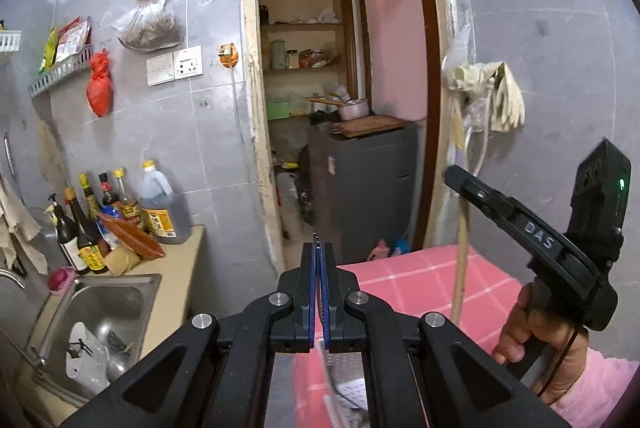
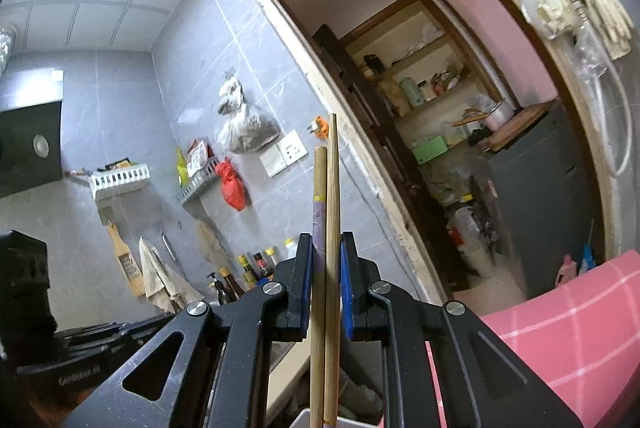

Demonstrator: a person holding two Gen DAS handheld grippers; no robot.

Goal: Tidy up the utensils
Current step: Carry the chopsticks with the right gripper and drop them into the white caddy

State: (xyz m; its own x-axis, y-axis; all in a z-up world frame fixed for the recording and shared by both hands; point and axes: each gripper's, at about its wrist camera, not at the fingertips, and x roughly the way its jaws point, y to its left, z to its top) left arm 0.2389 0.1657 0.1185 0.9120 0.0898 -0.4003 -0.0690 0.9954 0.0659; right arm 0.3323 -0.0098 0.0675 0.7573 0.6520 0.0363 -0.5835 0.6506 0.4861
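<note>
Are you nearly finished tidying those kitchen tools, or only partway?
Partway, it seems. In hand: the right tongs are shut on a pair of long wooden chopsticks, and the left tongs are shut on a thin metal utensil whose type I cannot tell. Nothing visible shows anything already put away. Left: a spoon-like piece lies in the steel sink.

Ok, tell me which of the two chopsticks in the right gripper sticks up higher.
The right-hand chopstick: plain wood, its tip rises above the other chopstick, which carries a yellow ring and a purplish band. The right gripper clamps both.
</note>
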